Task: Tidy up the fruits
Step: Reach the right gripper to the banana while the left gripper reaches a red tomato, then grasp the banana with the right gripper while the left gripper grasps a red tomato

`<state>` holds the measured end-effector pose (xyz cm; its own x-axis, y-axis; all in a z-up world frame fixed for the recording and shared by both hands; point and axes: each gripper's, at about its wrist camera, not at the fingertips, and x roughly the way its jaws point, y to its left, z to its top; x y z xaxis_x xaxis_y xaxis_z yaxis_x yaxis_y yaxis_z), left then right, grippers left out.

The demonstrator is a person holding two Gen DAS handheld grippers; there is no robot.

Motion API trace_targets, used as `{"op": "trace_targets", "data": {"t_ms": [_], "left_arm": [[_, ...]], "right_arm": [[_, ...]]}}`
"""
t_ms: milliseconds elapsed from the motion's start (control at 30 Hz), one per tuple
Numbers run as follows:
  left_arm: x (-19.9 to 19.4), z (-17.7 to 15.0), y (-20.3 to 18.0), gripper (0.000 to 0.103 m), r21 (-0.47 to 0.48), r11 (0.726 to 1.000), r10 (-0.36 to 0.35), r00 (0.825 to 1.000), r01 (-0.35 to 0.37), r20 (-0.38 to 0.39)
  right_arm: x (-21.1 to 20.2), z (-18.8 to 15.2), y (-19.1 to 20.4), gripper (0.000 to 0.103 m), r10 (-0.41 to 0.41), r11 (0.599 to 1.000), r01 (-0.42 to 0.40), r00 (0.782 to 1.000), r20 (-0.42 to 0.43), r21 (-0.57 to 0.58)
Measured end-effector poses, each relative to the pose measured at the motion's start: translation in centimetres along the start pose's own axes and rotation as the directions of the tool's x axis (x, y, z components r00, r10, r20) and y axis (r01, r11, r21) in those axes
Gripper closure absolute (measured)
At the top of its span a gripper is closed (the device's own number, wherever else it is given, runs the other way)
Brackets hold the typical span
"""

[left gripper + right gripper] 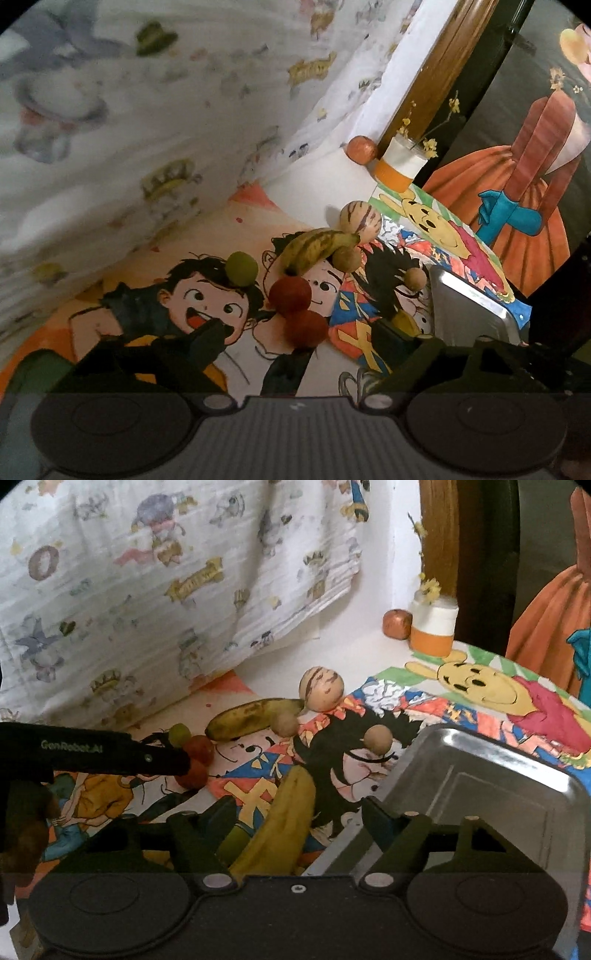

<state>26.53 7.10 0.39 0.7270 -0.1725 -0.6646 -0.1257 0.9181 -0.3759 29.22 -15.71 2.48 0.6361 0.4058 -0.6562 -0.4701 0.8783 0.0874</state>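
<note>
In the left wrist view my left gripper (303, 328) stands open around the nearer of two red fruits (306, 328), with gaps on both sides. The second red fruit (290, 295), a green fruit (242, 267) and a spotted banana (317, 249) lie just beyond. In the right wrist view my right gripper (295, 812) is open astride a yellow banana (288, 812), its pads clear of it. A small green fruit (236, 840) lies beside that banana. The left gripper's finger (162, 758) reaches in from the left, up against the red fruits (199, 749).
An empty metal tray (498, 746) sits on the right of the cartoon-printed table cover. A striped round fruit (321, 688) and two small brown fruits (377, 740) lie mid-table. An orange-and-white cup (434, 631) and a reddish fruit (397, 624) stand at the back. A printed cloth (147, 590) hangs behind.
</note>
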Motion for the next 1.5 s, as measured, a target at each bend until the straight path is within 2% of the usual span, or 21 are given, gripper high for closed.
{"op": "trace_targets", "data": {"t_ms": [167, 267, 433, 567, 767, 867, 1133, 1333, 1500], "left_arm": [[1.4, 0.0, -0.7, 0.031, 0.017, 1.0, -0.006, 1.0, 0.007, -0.028], [2.1, 0.0, -0.9, 0.043, 0.018, 1.0, -0.012, 0.999, 0.013, -0.045], [2.8, 0.1, -0.9, 0.053, 0.017, 1.0, -0.003, 0.998, 0.004, -0.057], [3.1, 0.3, -1.1, 0.067, 0.014, 1.0, 0.022, 0.998, -0.021, -0.064], [3.0, 0.2, -1.0, 0.069, 0.006, 1.0, 0.025, 0.998, -0.024, -0.065], [2.7, 0.1, -1.1, 0.069, -0.001, 1.0, 0.023, 0.997, -0.023, -0.068], [0.7, 0.3, -2.7, 0.069, 0.0, 1.0, 0.019, 1.0, -0.019, -0.019], [-0.9, 0.8, -5.1, 0.069, 0.018, 1.0, 0.005, 1.0, -0.006, 0.025], [-1.2, 0.8, -8.1, 0.069, 0.047, 0.998, -0.04, 0.999, 0.038, 0.037]], "right_arm": [[1.2, -0.1, 0.0, 0.041, -0.003, 1.0, 0.003, 1.0, -0.023, 0.004], [1.8, -0.2, 0.1, 0.044, 0.004, 1.0, -0.003, 0.999, -0.035, 0.005], [2.7, -0.1, 0.4, 0.049, 0.007, 1.0, -0.006, 0.998, -0.059, 0.006], [3.4, -0.3, 0.4, 0.057, 0.007, 1.0, -0.005, 0.997, -0.078, 0.024], [3.4, -0.6, 0.1, 0.065, 0.019, 0.996, -0.013, 0.998, -0.063, 0.09], [3.2, -0.6, -0.7, 0.068, 0.037, 0.986, -0.029, 0.998, -0.048, 0.167], [0.0, -1.3, -2.8, 0.071, 0.062, 0.936, -0.083, 0.995, 0.073, 0.341], [-4.6, -1.2, -5.4, 0.071, 0.03, 0.906, -0.107, 0.982, 0.189, 0.41], [-8.5, -0.6, -8.8, 0.071, -0.044, 0.92, -0.046, 0.974, 0.221, 0.389]]}}
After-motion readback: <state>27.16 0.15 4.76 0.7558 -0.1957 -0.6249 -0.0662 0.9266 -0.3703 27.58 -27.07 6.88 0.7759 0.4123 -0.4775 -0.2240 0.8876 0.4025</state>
